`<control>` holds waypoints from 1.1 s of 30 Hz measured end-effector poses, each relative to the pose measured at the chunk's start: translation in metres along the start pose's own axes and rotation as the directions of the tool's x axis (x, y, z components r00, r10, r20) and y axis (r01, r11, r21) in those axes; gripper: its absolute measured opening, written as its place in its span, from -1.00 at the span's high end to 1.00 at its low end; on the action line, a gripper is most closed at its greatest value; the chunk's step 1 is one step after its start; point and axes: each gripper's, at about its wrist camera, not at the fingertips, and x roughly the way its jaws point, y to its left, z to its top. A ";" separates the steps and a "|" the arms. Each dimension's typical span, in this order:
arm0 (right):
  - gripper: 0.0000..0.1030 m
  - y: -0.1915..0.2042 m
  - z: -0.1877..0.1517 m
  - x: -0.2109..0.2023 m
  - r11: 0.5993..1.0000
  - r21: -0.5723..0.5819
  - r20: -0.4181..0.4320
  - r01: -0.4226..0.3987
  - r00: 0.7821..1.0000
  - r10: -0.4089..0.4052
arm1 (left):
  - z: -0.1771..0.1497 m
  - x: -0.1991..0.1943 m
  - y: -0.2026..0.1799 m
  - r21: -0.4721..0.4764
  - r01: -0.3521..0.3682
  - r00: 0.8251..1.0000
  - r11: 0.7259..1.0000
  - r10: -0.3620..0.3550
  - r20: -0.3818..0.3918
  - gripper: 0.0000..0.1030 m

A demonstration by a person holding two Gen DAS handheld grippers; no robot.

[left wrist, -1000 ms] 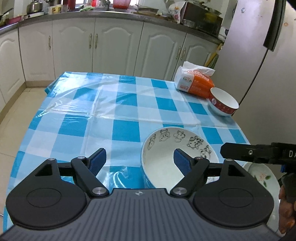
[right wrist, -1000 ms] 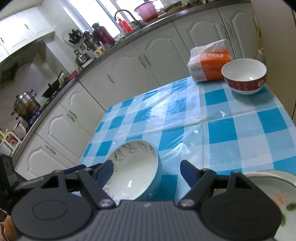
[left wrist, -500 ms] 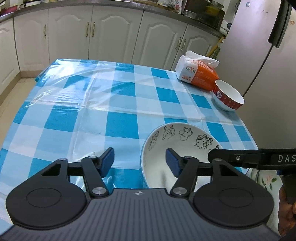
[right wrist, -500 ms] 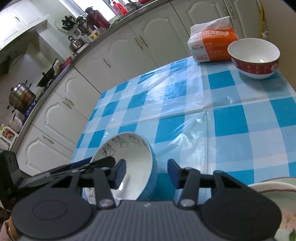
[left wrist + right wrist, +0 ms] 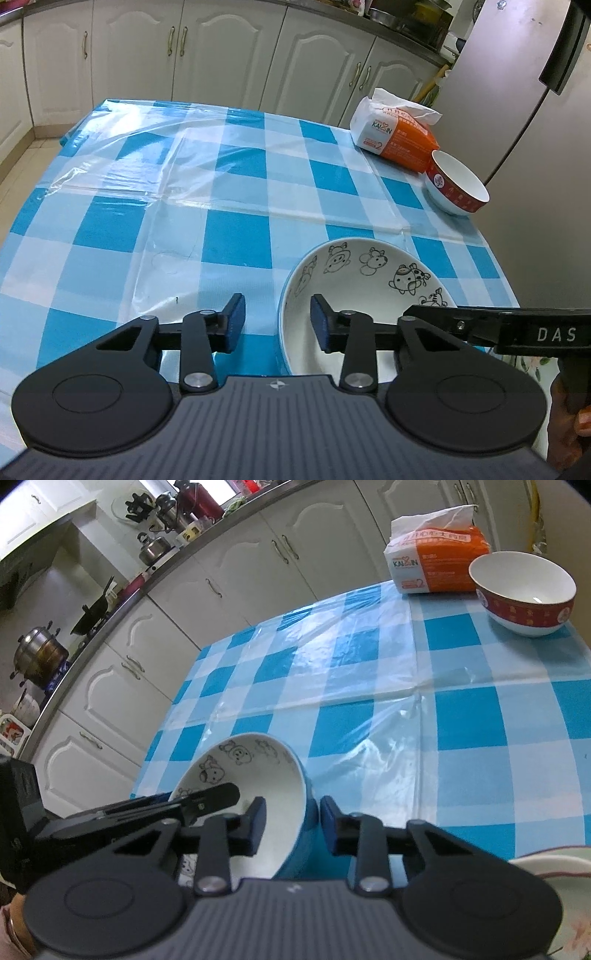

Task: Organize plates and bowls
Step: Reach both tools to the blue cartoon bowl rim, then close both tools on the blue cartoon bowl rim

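Your left gripper [image 5: 277,320] straddles the left rim of the white ceramic bowl with cartoon animal drawings inside and a blue outer wall [image 5: 364,295]: one blue pad sits outside the wall over the cloth, the other inside the bowl. There is a clear gap between the pads and the rim, so the jaws are partly apart and not clamped.

Your right gripper [image 5: 292,825] straddles the opposite rim of the same cartoon bowl [image 5: 258,775], with its left pad inside and its right pad just beside the blue outer wall. Its jaws are narrowed around the wall, but you cannot tell whether the pads actually press on it.

The cartoon bowl sits on the blue-and-white checked plastic cloth covering the tabletop [image 5: 229,225], near the edge closest to you. Nothing shows inside it apart from the gripper pads.

Farther back on the right stands a white ceramic bowl with a red patterned band around its outside [image 5: 524,590]; its white inside looks bare. Just behind it, touching or nearly so, lies an orange-and-white soft pack of tissues [image 5: 436,568] with a tissue sticking up from the top.

At the lower right of the right wrist view you see part of a white plate with a floral pattern and a thin dark rim line [image 5: 554,867], close beside the cartoon bowl.
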 end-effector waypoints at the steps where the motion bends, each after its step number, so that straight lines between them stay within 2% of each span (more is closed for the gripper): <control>1: 0.44 0.000 0.000 0.000 1.000 -0.002 0.001 0.003 1.000 -0.003 | 0.000 0.000 0.000 0.000 0.001 1.000 1.000 -0.001 0.000 0.27; 4: 0.55 -0.001 0.000 0.000 1.000 -0.002 0.000 0.009 1.000 -0.009 | 0.000 0.002 -0.001 -0.002 0.008 1.000 1.000 -0.008 -0.007 0.42; 11: 0.65 0.000 -0.001 0.004 0.999 -0.010 -0.008 0.030 1.000 -0.030 | 0.000 0.002 -0.001 -0.010 0.033 0.999 0.999 -0.033 -0.012 0.69; 14: 0.77 0.001 -0.002 0.004 0.998 -0.029 0.000 0.052 0.999 -0.052 | 0.001 0.002 -0.002 -0.009 0.032 0.999 0.999 -0.032 -0.011 0.71; 20: 0.78 0.004 -0.003 0.004 0.996 -0.050 0.012 0.068 0.998 -0.068 | 0.000 0.001 -0.001 -0.019 0.036 0.999 0.999 -0.036 -0.010 0.76; 33: 0.86 0.016 -0.004 -0.009 0.996 -0.072 0.065 0.060 0.996 -0.056 | 0.005 -0.031 -0.002 -0.040 0.058 0.996 0.998 -0.055 0.074 0.75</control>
